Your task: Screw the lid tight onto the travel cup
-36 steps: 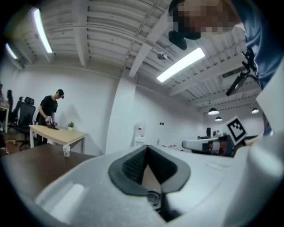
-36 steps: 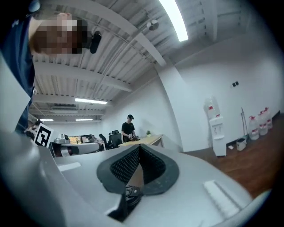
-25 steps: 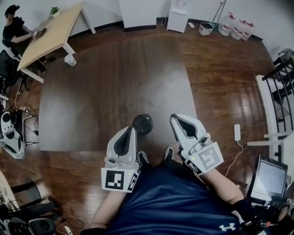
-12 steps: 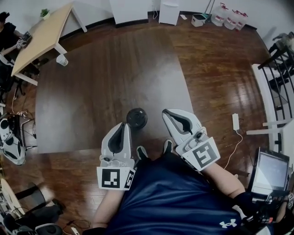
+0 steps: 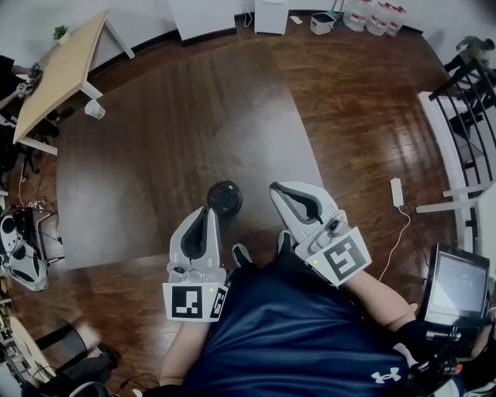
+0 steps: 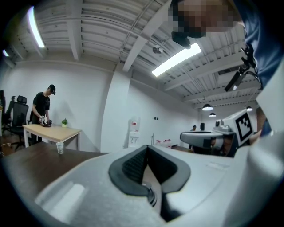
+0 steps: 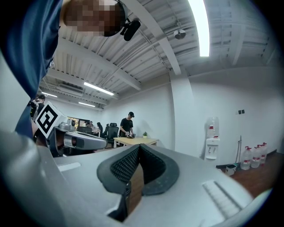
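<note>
A black travel cup (image 5: 224, 198), seen from above with its round dark lid on top, stands near the front edge of the dark table (image 5: 155, 155). My left gripper (image 5: 208, 212) is shut and empty, its tips just below and left of the cup. Shut and empty too, my right gripper (image 5: 276, 191) sits to the cup's right, a short gap away. The left gripper view shows its closed jaws (image 6: 146, 148) pointing level across the room, with the right gripper (image 6: 213, 138) beyond. In the right gripper view the closed jaws (image 7: 138, 148) point past the left gripper (image 7: 75, 141). The cup appears in neither gripper view.
A clear plastic cup (image 5: 94, 109) stands at the table's far left corner. A light wooden table (image 5: 54, 74) with a person at it lies beyond. Water jugs (image 5: 372, 15) line the far wall. A white power adapter (image 5: 397, 191) lies on the floor at right, beside a monitor (image 5: 453, 287).
The head view has shifted, so the cup and both grippers appear a little further left and higher. Both grippers remain shut and keep their places beside the cup.
</note>
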